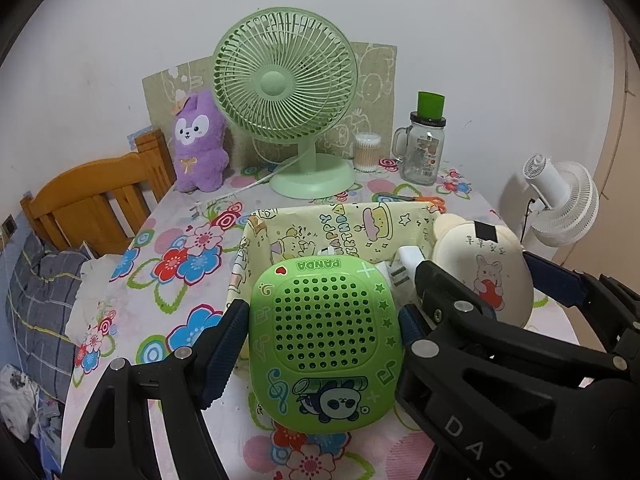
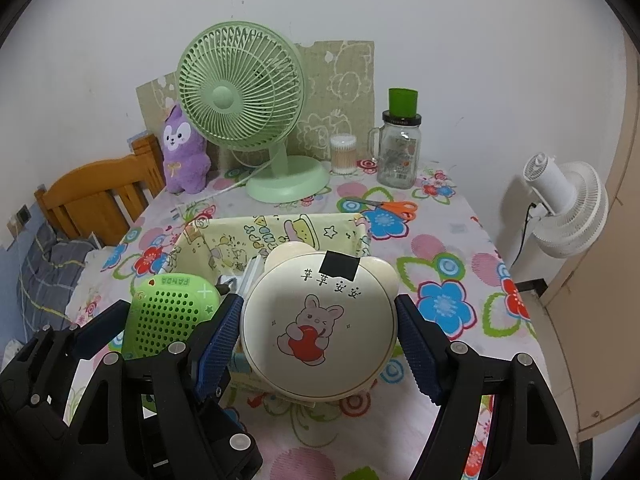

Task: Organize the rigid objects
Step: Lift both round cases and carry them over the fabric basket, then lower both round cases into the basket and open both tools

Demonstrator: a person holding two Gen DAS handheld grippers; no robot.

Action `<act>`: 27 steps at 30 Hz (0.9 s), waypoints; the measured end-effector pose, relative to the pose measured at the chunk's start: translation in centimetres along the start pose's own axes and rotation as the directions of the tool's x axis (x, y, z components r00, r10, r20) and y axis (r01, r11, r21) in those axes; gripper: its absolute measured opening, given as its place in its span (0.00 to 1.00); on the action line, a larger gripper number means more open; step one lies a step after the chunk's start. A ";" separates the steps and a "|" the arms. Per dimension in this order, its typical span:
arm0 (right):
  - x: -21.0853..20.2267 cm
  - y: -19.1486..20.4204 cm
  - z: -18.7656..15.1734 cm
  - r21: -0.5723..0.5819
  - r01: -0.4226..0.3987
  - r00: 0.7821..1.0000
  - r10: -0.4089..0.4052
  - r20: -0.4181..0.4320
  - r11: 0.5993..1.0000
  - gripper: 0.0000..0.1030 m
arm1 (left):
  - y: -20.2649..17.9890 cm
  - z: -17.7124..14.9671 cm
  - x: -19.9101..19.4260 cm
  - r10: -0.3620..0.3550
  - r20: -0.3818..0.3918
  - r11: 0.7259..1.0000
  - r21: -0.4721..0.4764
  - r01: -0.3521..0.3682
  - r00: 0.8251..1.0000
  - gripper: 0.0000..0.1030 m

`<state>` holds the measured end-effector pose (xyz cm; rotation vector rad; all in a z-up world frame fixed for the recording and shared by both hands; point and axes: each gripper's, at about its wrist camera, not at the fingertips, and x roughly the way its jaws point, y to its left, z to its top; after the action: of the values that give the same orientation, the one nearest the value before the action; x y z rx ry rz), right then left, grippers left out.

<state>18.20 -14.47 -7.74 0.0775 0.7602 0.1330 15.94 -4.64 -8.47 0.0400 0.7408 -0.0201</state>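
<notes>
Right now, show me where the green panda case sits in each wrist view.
Left wrist: green panda case at centre bottom, clamped in the left gripper.
Right wrist: green panda case at lower left, beside the cream bunny case.
Shared landmark: green desk fan.

Green panda case point(image 1: 324, 344) in left claw point(image 1: 322, 332)

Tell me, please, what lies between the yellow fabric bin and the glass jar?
The orange-handled scissors lie on the tablecloth between the bin and jar, clearest in the right wrist view.
</notes>
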 end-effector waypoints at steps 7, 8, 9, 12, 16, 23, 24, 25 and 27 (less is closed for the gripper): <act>2.8 0.2 0.5 0.015 -0.041 0.998 0.042 -0.041 0.999 0.76 | 0.3 0.2 1.6 -0.004 -0.019 1.000 0.012 0.004 1.000 0.75; 3.1 0.2 0.5 0.018 -0.045 0.998 0.045 -0.046 0.999 0.76 | 0.3 0.2 1.9 -0.004 -0.022 1.000 0.013 0.004 1.000 0.75; 3.5 0.2 0.6 0.021 -0.048 0.997 0.049 -0.053 0.999 0.76 | 0.4 0.3 2.1 -0.004 -0.026 1.000 0.012 0.005 1.000 0.75; 4.5 0.4 0.7 0.025 -0.060 0.996 0.061 -0.068 0.998 0.76 | 0.7 0.5 3.0 -0.006 -0.038 1.000 0.003 0.006 0.999 0.76; 5.7 0.6 1.0 0.020 -0.062 0.995 0.064 -0.083 0.998 0.76 | 1.1 0.7 4.1 -0.006 -0.052 1.000 -0.006 0.006 0.999 0.75; 7.5 1.1 1.2 0.019 -0.085 0.991 0.087 -0.105 0.996 0.76 | 1.9 0.8 5.4 0.004 -0.073 1.000 -0.020 -0.006 0.997 0.74; 7.8 1.2 1.3 0.021 -0.089 0.990 0.091 -0.109 0.996 0.76 | 2.0 0.8 5.5 0.003 -0.075 1.000 -0.020 -0.005 0.997 0.69; 8.0 1.2 1.2 0.027 -0.104 0.988 0.106 -0.112 0.994 0.76 | 2.0 0.8 5.6 0.000 -0.078 1.000 -0.023 -0.002 0.997 0.62; 8.2 1.2 1.2 0.035 -0.105 0.988 0.108 -0.112 0.994 0.78 | 2.1 0.8 5.7 0.006 -0.076 1.000 -0.026 -0.008 0.997 0.62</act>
<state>24.80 -12.14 -12.27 0.1390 0.8722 0.2296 20.77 -2.59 -11.65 0.0177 0.8168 -0.0024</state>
